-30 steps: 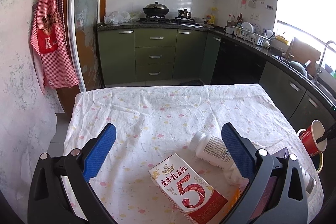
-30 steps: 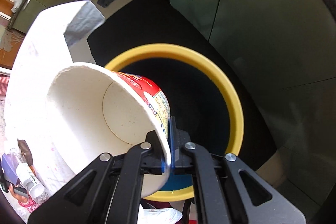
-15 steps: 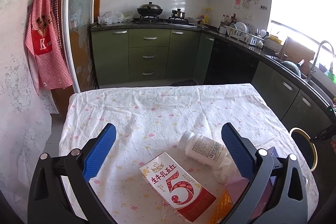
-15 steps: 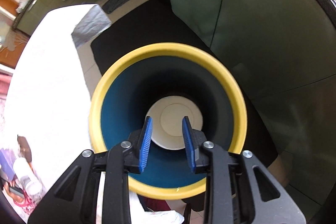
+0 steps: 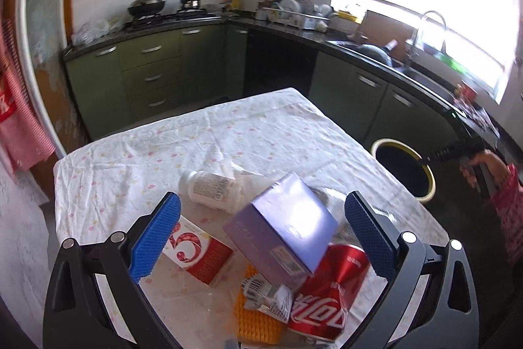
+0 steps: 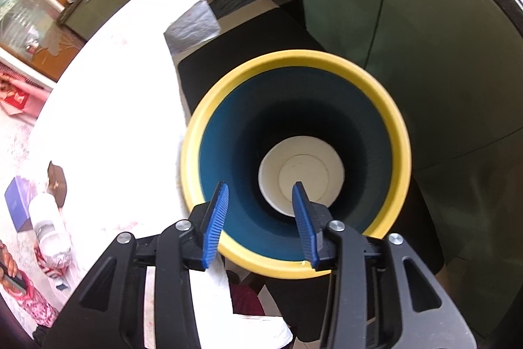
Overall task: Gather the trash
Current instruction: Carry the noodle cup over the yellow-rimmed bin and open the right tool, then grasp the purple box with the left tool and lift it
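Bin [image 6: 295, 267] yellow-rimmed, blue inside, holding a white cup [image 6: 300, 174]; box [image 5: 284, 226] purple; can [image 5: 330, 293] red; worktop cloth [image 5: 209, 146] white with pink spots; cabinets [image 5: 147, 71] green.

On the table [image 5: 228, 133]: one white pill bottle [image 5: 209, 187]; one purple box [image 5: 284, 226]; one red milk carton [image 5: 196, 254]; one red cola can [image 5: 330, 293]; one orange sponge [image 5: 255, 319]; at 3 o'clock, one yellow-rimmed bin [image 6: 294, 165] holding one paper cup [image 6: 300, 175].

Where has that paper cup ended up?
In the right wrist view the cup sits at the bottom of the yellow-rimmed bin, on the floor beside the table, directly below the right gripper, whose fingers are opening with nothing between them.
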`<action>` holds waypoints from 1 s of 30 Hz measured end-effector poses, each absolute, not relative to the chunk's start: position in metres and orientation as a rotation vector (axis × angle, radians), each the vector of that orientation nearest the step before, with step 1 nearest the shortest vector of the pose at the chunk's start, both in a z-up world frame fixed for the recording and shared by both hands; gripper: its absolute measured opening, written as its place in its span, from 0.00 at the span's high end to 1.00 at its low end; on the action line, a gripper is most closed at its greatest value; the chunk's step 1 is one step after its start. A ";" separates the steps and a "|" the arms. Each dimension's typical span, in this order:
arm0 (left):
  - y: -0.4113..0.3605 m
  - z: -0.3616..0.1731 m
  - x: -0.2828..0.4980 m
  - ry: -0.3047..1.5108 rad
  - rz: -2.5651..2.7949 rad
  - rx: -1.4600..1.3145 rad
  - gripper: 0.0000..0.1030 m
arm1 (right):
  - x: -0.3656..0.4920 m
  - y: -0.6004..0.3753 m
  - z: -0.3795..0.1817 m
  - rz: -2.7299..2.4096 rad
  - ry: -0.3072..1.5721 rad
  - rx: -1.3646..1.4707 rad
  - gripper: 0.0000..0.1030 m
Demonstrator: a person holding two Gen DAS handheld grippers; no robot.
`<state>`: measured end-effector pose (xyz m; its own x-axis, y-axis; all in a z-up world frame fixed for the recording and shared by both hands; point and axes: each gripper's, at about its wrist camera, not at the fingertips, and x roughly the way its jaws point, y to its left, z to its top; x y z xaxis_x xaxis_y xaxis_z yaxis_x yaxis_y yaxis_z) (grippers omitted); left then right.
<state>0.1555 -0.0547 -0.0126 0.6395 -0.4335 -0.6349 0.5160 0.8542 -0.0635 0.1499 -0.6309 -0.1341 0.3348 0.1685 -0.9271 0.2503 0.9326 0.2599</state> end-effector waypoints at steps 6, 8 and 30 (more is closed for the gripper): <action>-0.088 -0.021 0.108 0.491 -0.699 0.559 0.04 | 0.149 -0.615 -0.137 -0.013 1.231 0.384 0.61; -0.092 -0.024 0.110 0.496 -0.733 0.621 0.04 | 0.149 -0.612 -0.137 -0.007 1.227 0.386 0.61; -0.099 -0.062 0.144 0.558 -0.848 0.788 0.24 | 0.141 -0.611 -0.151 0.017 1.244 0.420 0.56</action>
